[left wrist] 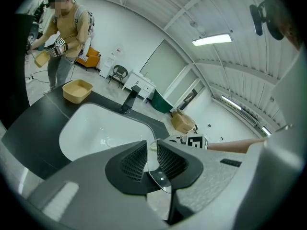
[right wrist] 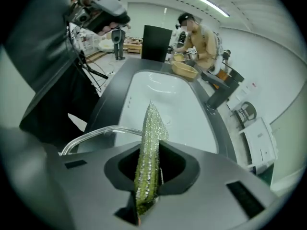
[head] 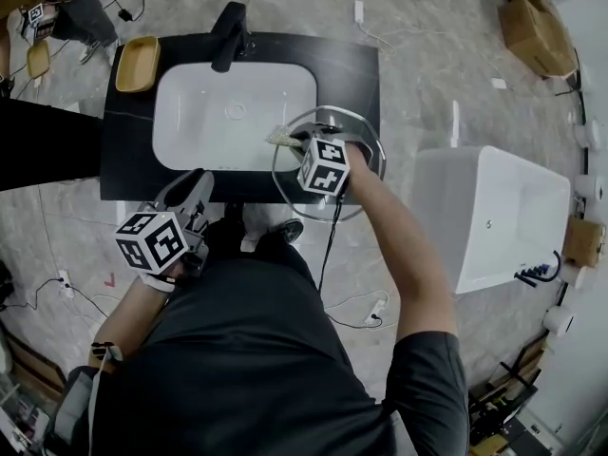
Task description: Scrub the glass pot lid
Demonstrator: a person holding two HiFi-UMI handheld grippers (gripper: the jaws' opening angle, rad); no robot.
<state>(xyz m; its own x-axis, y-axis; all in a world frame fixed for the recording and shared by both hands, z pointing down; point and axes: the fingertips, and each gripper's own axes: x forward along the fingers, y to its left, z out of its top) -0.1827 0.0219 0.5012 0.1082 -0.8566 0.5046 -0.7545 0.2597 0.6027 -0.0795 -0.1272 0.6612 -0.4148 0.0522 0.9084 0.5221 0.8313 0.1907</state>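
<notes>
Between the jaws of the left gripper (left wrist: 151,158) sits the pinched glass lid (head: 364,122), so the right gripper (right wrist: 149,169), squeezing the scrub pad (right wrist: 152,128), should rub softly.

**Both grippers clamped, right arm at full reach**

The right arm (head: 404,245) stretches forward, bare below the short sleeve and barely bent at the elbow. It carries the right gripper (right wrist: 149,164) well out ahead of the body, marker cube (head: 325,167) turned up to the head camera. Its jaws are pinched tight on a green scrub pad (right wrist: 148,147), which stands edge-on between them. On the other side, the left forearm (head: 133,316) is tucked close to the torso with the elbow bent. The left gripper (left wrist: 151,159) is held low and near, pointing forward and to the right. Its jaws sit almost together, with the thin edge of the glass pot lid (left wrist: 160,180) nipped between them.
</notes>
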